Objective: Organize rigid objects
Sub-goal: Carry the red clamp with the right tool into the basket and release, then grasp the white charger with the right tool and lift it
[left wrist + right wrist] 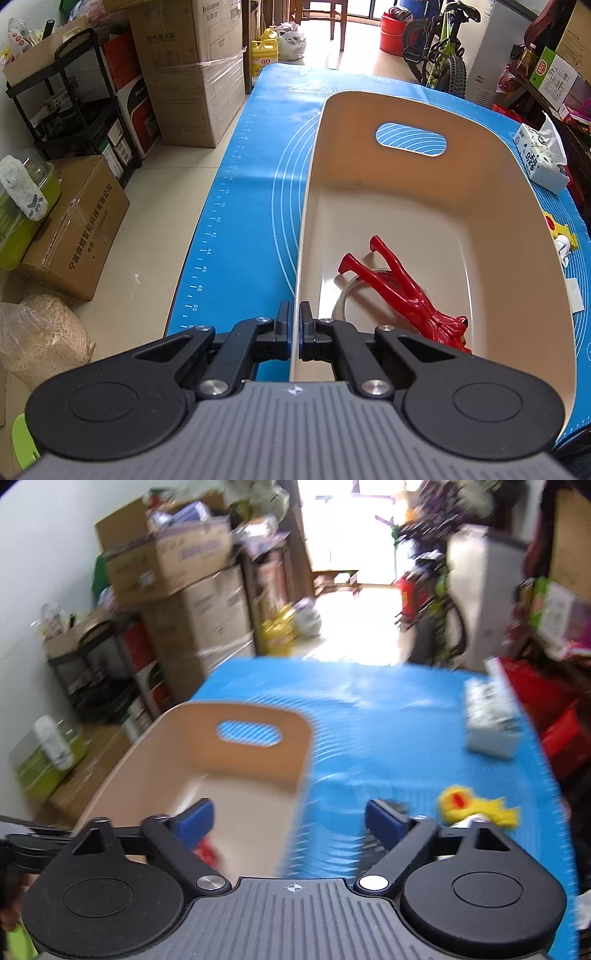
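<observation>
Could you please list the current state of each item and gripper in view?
left gripper: shut on the bin wall.
right gripper: open, empty.
beige bin: upright on the mat.
red slingshot: lying inside the bin.
yellow toy: on the mat, outside the bin.

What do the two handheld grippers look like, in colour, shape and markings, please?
Both look alike. The left gripper and the right gripper have black linkage arms with silver rivets, round black discs at either side, and a ribbed grey body bearing a small crosshair mark. The fingers carry blue pads.
</observation>
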`<state>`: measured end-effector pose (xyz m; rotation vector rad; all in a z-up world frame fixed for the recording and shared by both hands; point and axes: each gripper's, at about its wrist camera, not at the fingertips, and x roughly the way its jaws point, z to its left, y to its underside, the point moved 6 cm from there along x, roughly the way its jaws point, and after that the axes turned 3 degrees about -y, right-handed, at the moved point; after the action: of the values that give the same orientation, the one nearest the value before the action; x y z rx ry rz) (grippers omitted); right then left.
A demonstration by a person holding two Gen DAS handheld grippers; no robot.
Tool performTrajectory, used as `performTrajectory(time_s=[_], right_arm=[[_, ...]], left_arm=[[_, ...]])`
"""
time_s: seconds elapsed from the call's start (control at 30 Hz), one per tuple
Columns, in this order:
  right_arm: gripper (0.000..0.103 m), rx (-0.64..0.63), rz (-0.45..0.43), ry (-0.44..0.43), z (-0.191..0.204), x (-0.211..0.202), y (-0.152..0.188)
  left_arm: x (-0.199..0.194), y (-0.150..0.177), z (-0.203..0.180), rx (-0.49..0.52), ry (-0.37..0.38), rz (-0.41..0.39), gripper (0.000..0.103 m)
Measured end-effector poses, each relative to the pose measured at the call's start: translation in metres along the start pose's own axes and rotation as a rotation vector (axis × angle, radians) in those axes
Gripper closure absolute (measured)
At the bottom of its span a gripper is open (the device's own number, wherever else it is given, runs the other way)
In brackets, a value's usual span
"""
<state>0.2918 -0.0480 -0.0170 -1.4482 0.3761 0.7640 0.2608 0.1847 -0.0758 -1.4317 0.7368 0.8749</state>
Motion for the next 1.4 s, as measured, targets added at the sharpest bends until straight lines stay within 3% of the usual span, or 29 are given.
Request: performTrajectory(time_s=[0.13,0.27,0.67,0.97,1.17,1.33,1.4], right_arm=[[0.003,-0.048,0.024,0.109,-0.035,-0.003,0.007],[0.003,-0.054,0.105,0.125,-0.069,0.006,0.024],[0.003,-0.006,0.194,0.232,-0.134,0.036,0.084],[0.003,0.057,0.243,0.215,-0.148,0.070,0.105],[0.016,0.096,0.272,0.199,-0.149,0.084,0.115],[0.018,0.105,0.236,0.191,-0.148,0.083,0.116],[0.026,0.092,0.221,0.179,-0.145,0.082,0.115]], left_arm=[[0.000,0.000,0.000,0.000,-0.001,0.000,0.098],[0.000,0.000,0.000,0.005,-0.004,-0.002,0.098],[-0.001,0.001,-0.002,0.008,-0.010,-0.003,0.098],[-0.001,0.000,-0.001,0.010,-0.014,-0.002,0.098],[-0.001,0.000,-0.001,0.013,-0.016,-0.002,0.098],[-0.001,0.001,-0.001,0.014,-0.018,-0.003,0.097],[-0.001,0.001,-0.001,0.014,-0.018,-0.003,0.097]])
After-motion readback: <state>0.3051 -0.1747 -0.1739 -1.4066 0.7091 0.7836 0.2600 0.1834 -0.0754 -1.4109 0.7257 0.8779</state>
